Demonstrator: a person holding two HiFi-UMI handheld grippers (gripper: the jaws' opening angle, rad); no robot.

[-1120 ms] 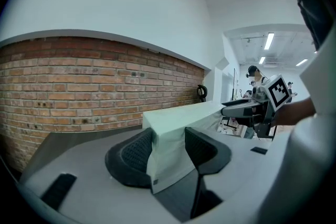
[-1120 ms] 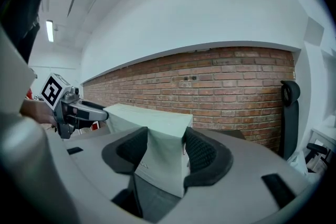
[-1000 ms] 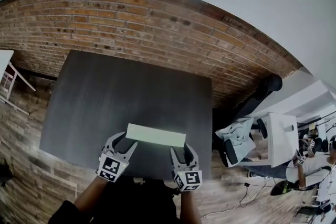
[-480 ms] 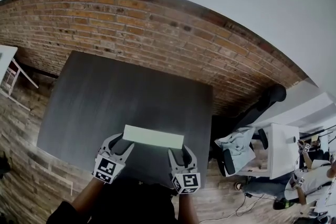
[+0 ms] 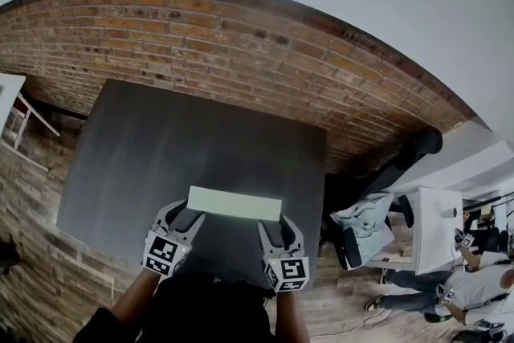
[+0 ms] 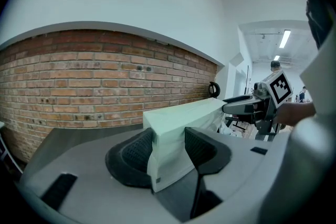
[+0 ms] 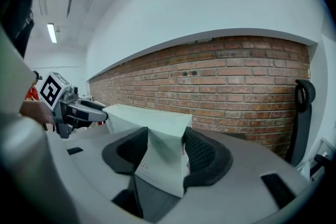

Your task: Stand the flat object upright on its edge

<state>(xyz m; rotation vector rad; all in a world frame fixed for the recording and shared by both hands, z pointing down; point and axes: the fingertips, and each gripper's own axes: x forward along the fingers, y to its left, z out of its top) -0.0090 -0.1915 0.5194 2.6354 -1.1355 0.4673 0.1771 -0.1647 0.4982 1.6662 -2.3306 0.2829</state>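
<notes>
A long pale green box (image 5: pixel 234 204) hangs over the front part of the dark table (image 5: pixel 201 132), with a narrow long face up. My left gripper (image 5: pixel 184 211) is shut on its left end, and the black pads press both broad faces of the box (image 6: pixel 170 134). My right gripper (image 5: pixel 272 224) is shut on the right end, its pads clamping the box (image 7: pixel 160 152) the same way. Each gripper view shows the other gripper at the far end: the right gripper (image 6: pixel 252 107), the left gripper (image 7: pixel 79 111). I cannot tell whether the box's bottom edge touches the table.
A brick wall (image 5: pixel 241 36) runs behind the table. A black office chair (image 5: pixel 401 161) and a white desk (image 5: pixel 438 225) stand to the right, with people (image 5: pixel 474 285) beyond. A small white table (image 5: pixel 8 100) is at the left, over wooden flooring (image 5: pixel 40 269).
Both grippers keep their hold on the box near the table's front edge. The box has shifted only slightly to the left in the head view.
</notes>
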